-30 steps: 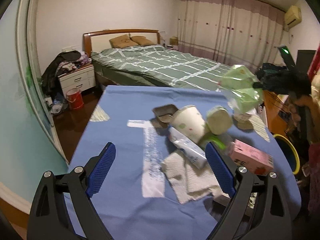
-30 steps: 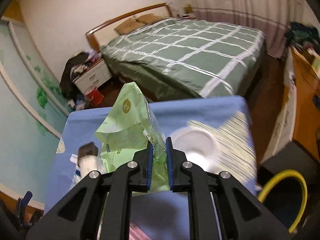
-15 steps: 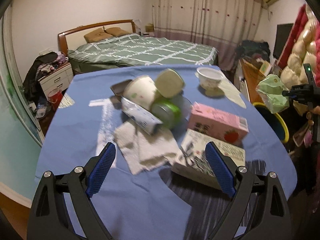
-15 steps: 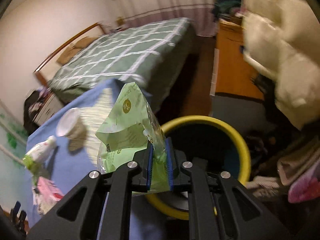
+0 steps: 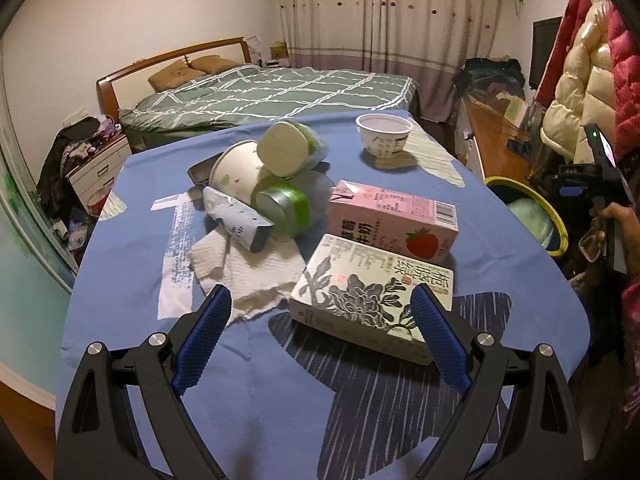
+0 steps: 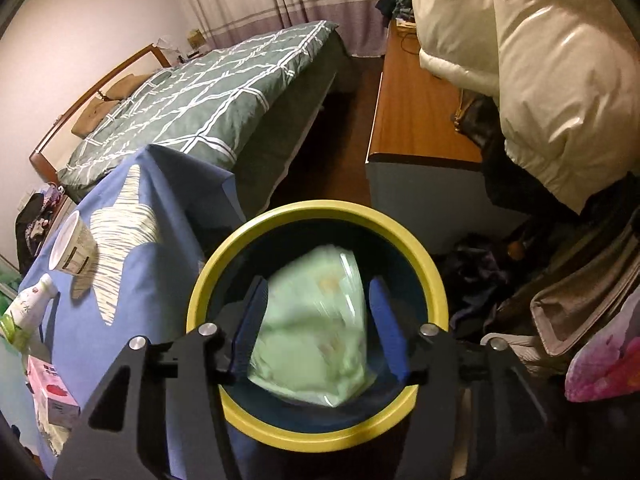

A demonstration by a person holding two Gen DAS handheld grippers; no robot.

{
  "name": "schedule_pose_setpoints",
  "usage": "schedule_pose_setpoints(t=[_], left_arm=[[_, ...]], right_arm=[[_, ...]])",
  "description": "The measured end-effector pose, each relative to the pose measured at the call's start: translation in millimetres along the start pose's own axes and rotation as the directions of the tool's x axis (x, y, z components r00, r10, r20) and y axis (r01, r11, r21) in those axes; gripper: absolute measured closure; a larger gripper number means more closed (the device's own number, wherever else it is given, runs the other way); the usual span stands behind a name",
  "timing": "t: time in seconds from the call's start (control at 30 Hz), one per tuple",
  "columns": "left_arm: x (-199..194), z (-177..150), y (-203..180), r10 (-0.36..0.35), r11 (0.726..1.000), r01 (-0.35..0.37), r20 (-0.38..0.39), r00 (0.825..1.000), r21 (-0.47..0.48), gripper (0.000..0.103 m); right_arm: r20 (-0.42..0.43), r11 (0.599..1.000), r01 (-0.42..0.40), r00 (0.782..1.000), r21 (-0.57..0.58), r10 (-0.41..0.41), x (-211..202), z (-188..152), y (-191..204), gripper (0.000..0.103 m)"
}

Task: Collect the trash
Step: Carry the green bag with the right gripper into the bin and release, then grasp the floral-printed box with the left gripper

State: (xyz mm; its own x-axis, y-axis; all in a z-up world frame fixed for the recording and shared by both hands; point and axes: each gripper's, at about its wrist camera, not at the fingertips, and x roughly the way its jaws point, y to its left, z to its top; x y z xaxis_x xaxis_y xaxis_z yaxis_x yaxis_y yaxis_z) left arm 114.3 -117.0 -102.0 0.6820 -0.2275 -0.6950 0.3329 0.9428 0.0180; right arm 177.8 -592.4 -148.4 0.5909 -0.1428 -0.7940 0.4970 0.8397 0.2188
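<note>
My right gripper (image 6: 318, 324) is open right above a yellow-rimmed bin (image 6: 424, 252). A green plastic bag (image 6: 316, 328), blurred, is dropping between its fingers into the bin. In the left wrist view the bin (image 5: 556, 224) stands off the table's right edge with the bag (image 5: 528, 216) inside. My left gripper (image 5: 320, 340) is open and empty over the blue tablecloth (image 5: 132, 240), just short of a flowered carton (image 5: 368, 296). Behind it lie a pink strawberry milk carton (image 5: 392, 220), a paper towel (image 5: 248, 276), a tube (image 5: 240, 224), paper cups (image 5: 236, 172) and a green tin (image 5: 284, 208).
A white cup (image 5: 384, 136) stands at the table's far right, seen also in the right wrist view (image 6: 72, 248). A bed (image 5: 264, 96) lies behind the table. A wooden desk (image 6: 420, 112) and a puffy jacket (image 6: 520, 60) are beside the bin.
My right gripper carried the green bag from the table to over the bin, then opened and let it drop. My left gripper swung right toward the cartons.
</note>
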Motion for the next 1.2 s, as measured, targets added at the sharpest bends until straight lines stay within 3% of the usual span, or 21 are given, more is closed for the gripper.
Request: schedule_pose_setpoints(t=[0.37, 0.83, 1.07, 1.2], left_arm=[[14.7, -15.8, -27.9, -0.060, 0.997, 0.063, -0.065, 0.996, 0.042, 0.013], [43.1, -23.5, -38.1, -0.046, 0.997, 0.055, -0.139, 0.989, 0.060, 0.013], [34.3, -32.6, 9.4, 0.037, 0.999, -0.034, -0.157, 0.987, 0.022, 0.013], [29.5, -40.5, 56.4, 0.146, 0.986, -0.157, -0.175, 0.974, -0.053, 0.013]], right_arm=[[0.022, 0.999, -0.020, 1.000, -0.046, 0.021, -8.6, -4.7, 18.8, 0.045], [0.019, 0.996, -0.060, 0.998, -0.058, 0.061, -10.7, -7.0, 30.2, 0.044], [0.016, 0.996, -0.064, 0.998, -0.059, 0.065, -10.4, -7.2, 29.9, 0.044], [0.016, 0.996, -0.068, 0.997, -0.063, 0.069, -9.8, -7.7, 31.9, 0.043]])
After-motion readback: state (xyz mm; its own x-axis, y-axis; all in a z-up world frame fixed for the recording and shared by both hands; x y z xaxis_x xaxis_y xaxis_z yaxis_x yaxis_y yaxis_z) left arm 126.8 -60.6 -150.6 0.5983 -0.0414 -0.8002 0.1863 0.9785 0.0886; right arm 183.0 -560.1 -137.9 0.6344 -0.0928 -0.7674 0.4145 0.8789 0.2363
